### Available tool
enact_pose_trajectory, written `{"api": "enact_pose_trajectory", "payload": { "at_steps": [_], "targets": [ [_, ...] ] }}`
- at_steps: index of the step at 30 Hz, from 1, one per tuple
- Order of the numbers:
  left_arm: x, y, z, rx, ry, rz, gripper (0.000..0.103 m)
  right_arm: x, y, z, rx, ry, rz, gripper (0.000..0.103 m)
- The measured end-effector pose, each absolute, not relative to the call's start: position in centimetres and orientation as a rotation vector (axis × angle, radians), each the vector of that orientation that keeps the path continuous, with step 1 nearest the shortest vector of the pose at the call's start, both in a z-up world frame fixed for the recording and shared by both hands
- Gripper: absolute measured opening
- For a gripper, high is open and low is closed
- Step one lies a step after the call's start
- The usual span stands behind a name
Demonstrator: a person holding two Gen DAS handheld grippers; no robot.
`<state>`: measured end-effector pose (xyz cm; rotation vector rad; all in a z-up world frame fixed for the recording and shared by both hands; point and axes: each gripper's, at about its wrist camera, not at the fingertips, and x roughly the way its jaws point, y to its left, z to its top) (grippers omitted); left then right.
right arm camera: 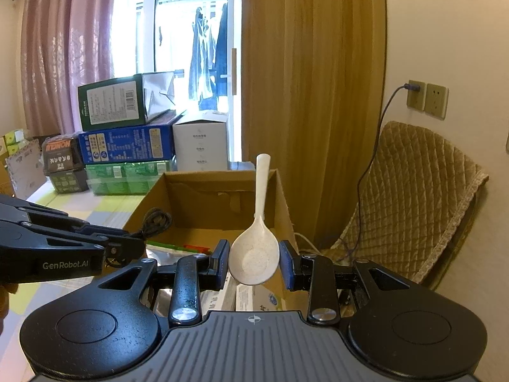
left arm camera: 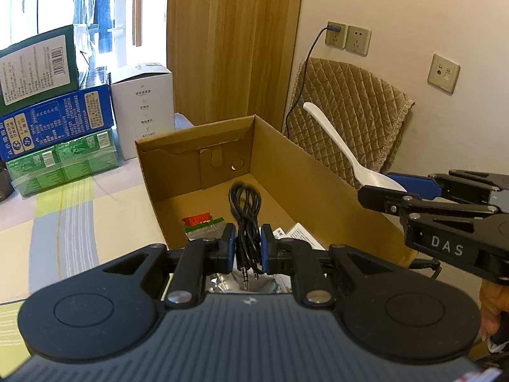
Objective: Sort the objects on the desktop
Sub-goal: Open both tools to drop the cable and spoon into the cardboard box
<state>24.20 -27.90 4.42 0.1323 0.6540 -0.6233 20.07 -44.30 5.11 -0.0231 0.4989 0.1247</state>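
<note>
Left tongs [left arm camera: 248, 248] pinch coiled black cable [left arm camera: 244, 210] over cardboard box [left arm camera: 318, 172], likely for dropping in. Right tongs [right arm camera: 254, 262] grip white spoon [right arm camera: 256, 248] by bowl, box just ahead.

A coiled black audio cable [left arm camera: 244, 213], its two jack plugs hanging down, was pinched between the blue pads of the left gripper [left arm camera: 248, 248] above an open cardboard box [left arm camera: 305, 172]. A white speckled plastic spoon [right arm camera: 256, 248] was gripped by its bowl in the right gripper [right arm camera: 254, 262], handle pointing up, over the same box.
</note>
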Motion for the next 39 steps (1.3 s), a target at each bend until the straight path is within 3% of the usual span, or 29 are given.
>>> {"api": "enact_pose_trajectory", "payload": {
  "at_steps": [1,2,33,38,39],
  "targets": [
    [24.4,-27.9,4.2,0.135,0.658,-0.620,0.027,20.2,-44.4,5.1,-0.019,0.501,0.123,0.030],
    [24.4,-27.7,4.1,0.134,0.657,-0.619,0.030,20.2,-44.4,5.0,-0.017,0.502,0.122,0.030],
    [22.6,-23.8,4.1,0.119,0.656,-0.569,0.040,22.1,-41.9,4.3,-0.005,0.556,0.172,0.030],
    [22.5,-23.5,4.2,0.111,0.648,-0.563,0.049,22.8,-41.5,4.3,-0.010,0.529,0.171,0.031],
    [22.4,-23.5,4.2,0.111,0.647,-0.560,0.053,23.1,-41.6,4.2,-0.004,0.531,0.178,0.035]
  ]
}}
